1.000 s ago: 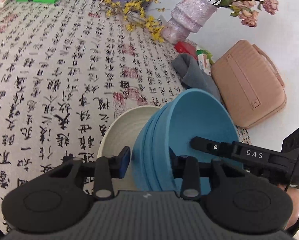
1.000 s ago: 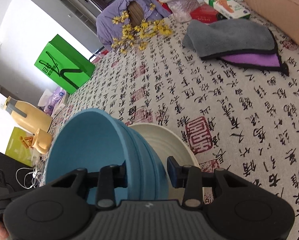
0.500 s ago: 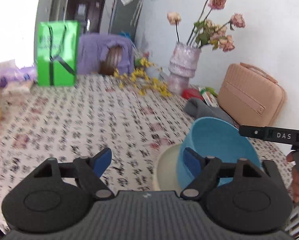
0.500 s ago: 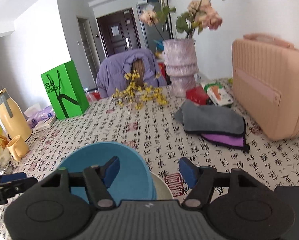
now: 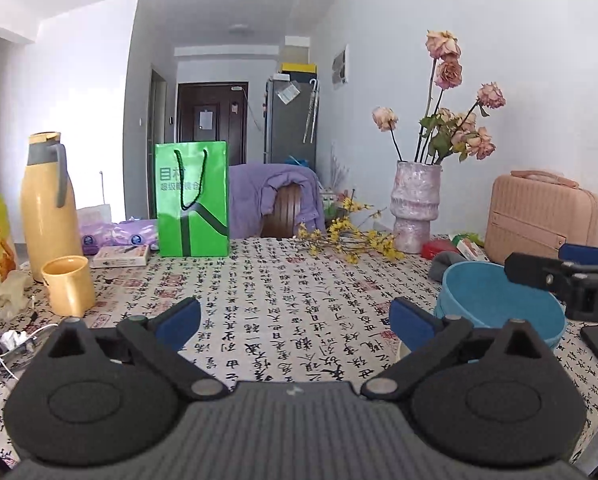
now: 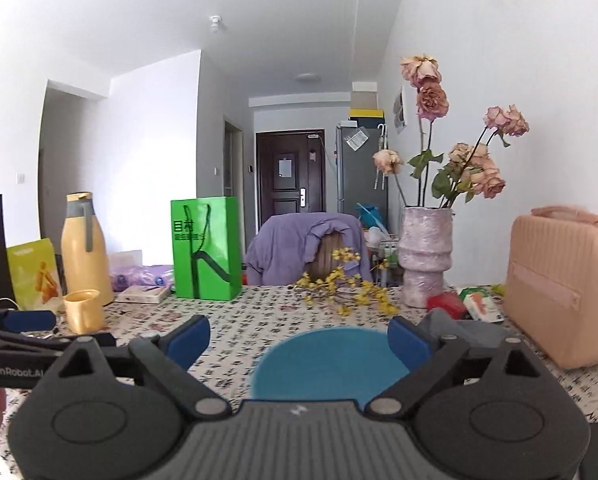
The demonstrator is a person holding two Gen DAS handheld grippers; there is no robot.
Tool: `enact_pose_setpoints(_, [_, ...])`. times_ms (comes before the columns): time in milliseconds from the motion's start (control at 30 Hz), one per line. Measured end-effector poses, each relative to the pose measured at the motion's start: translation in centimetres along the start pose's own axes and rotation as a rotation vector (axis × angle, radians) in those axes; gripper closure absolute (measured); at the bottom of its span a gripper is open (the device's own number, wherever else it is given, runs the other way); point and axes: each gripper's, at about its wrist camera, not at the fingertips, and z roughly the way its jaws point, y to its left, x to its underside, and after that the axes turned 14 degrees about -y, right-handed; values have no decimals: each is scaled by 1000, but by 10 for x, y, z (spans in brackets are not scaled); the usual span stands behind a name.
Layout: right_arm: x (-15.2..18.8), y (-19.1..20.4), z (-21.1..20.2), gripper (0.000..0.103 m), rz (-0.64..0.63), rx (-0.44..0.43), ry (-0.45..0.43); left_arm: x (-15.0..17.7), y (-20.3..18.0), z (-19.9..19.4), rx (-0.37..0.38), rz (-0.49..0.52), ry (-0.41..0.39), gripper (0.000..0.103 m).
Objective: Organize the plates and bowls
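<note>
A stack of blue bowls [image 5: 499,304] stands on the calligraphy-print tablecloth [image 5: 283,304], at the right in the left wrist view and low in the centre of the right wrist view [image 6: 331,364]. A sliver of the cream plate [image 5: 399,350] shows under the stack. My left gripper [image 5: 295,320] is open and empty, left of the bowls. My right gripper [image 6: 299,340] is open and empty, just behind and above the bowls. Each gripper shows at the edge of the other's view.
A pink case [image 6: 559,284], a vase of dried roses [image 6: 425,256], grey cloth [image 6: 463,326] and yellow flower sprigs [image 5: 351,236] lie at the back right. A green bag [image 5: 193,200], a yellow flask [image 5: 47,208] and a yellow cup [image 5: 69,284] stand at the left.
Both grippers let go of the blue bowls, opened wide and pulled back and up. The bowls now stand level on the cream plate.
</note>
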Motion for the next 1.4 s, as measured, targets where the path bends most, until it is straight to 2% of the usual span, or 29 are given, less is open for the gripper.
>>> enact_pose_setpoints(267, [3,22,-12,7,-26,-17,-19,1,4,-22,-26,0,-37,0])
enact_pose_setpoints(500, [7,28,-32,7,-48,-11,-34,7,3,-38,-29,-2,-37,0])
enact_pose_setpoints(800, [20,41,-71,7,-64,-14,-46,24,-3,-85,-39,-10,-45,0])
enact_pose_setpoints(1100, [41,49,-108,7,-12,-38,-6,40,-2,-135,-61,-9,-58,0])
enact_pose_setpoints(1400, [64,67,-152,7,2,-10,-25,63,6,-177,-134,-25,-55,0])
